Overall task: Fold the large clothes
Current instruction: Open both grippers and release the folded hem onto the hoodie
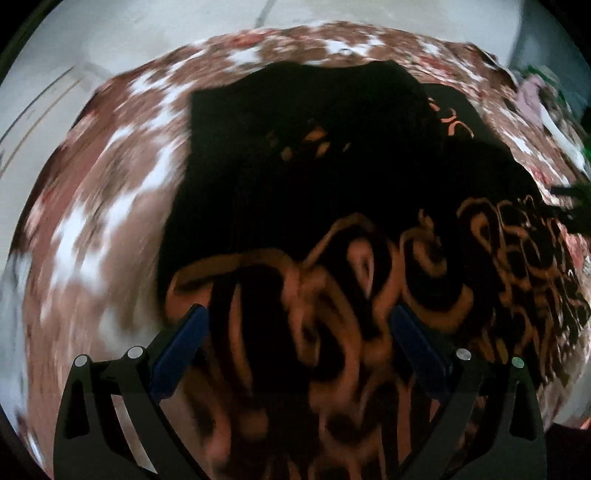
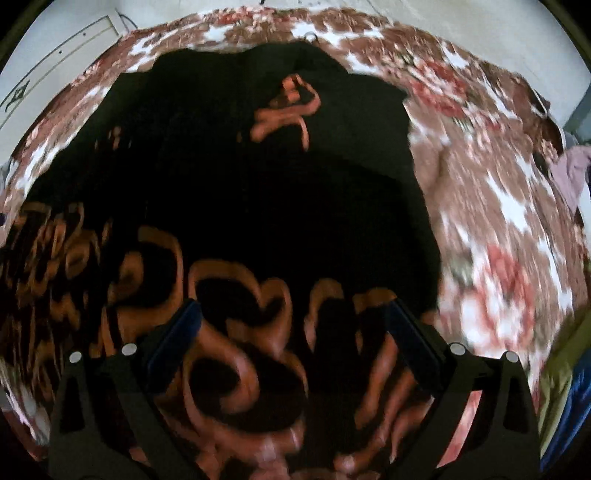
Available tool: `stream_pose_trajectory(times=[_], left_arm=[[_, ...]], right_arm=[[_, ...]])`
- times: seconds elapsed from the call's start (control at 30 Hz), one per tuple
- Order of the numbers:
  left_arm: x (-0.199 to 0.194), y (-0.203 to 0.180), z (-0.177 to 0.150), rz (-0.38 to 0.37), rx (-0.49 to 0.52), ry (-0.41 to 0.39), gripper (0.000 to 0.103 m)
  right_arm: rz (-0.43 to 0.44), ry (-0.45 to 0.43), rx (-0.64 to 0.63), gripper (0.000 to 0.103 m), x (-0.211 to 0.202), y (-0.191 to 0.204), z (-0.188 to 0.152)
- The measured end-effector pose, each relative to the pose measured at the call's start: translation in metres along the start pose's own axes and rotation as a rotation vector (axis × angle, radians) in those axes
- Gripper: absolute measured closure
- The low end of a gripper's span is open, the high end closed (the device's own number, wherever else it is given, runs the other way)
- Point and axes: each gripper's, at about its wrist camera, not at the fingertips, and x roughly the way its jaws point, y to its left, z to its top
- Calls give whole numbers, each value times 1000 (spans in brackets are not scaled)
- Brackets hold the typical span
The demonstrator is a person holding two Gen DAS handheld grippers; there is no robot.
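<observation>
A large black garment with orange swirl print (image 1: 303, 177) lies spread on a bed with a brown, white and red floral cover (image 1: 110, 206). My left gripper (image 1: 299, 314) hovers open over the garment's near printed part, blue pads wide apart, nothing between them. In the right wrist view the same black garment (image 2: 258, 192) fills the middle, with an orange motif on its far part. My right gripper (image 2: 291, 306) is open above the printed near edge, close to the garment's right border. Both views are motion-blurred.
The floral bed cover (image 2: 498, 221) extends to the right of the garment. Pinkish and other clothes (image 2: 572, 173) are heaped at the far right edge. Pale walls (image 1: 147, 29) lie beyond the bed, with a white door (image 2: 55, 62) at left.
</observation>
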Motion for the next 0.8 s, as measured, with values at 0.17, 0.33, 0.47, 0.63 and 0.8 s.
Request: stream_pose_trajectory(times=[0.17, 0.33, 0.47, 0.63, 0.8], left_arm=[[-33, 33, -70, 29, -141, 58, 6], [-43, 67, -126, -45, -331, 111, 7], [-46, 71, -146, -135, -418, 113, 7], [-25, 55, -146, -219, -381, 155, 14], [-1, 41, -146, -241, -381, 207, 27]], right_arm=[[1, 62, 52, 5, -25, -23, -65], [-17, 143, 182, 5, -36, -50, -128], [-4, 192, 278, 5, -41, -64, -165], [-27, 233, 275, 5, -40, -63, -179], [51, 260, 313, 14, -24, -63, -185]])
